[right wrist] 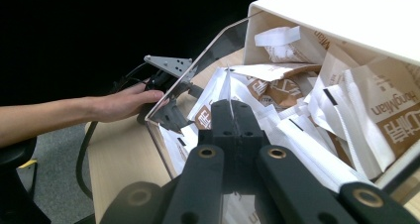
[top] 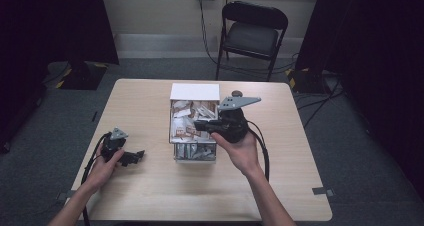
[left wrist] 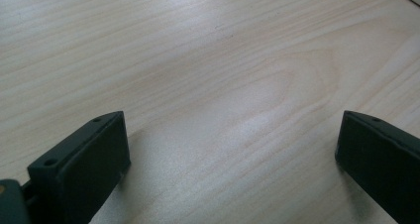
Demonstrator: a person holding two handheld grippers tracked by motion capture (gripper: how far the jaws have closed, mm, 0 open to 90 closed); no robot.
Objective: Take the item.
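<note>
At the nine o'clock side of the counter (top: 150,196), the left claw (top: 136,156) rests low on the bare wood under the person's left hand (top: 102,168), its cable trailing back toward the near edge. In the left gripper view its two black jaws stand wide apart with only wood grain between them, so it grips nothing; it seems parked there to stay out of the way while the other hand works.

At the centre of the counter stands the box (top: 195,91), white at the far end with clear walls, packed with white and brown sachets (top: 190,131). At about three o'clock from it, the right hand (top: 242,151) holds the right claw (top: 200,125) over the heap, pointing toward nine o'clock. In the right gripper view its jaws are pressed together just above the sachets (right wrist: 297,130), and no sachet shows between them. Judging from that aim, the work in hand is drawing one sachet out, and the jaws must part before they can pinch one.
</note>
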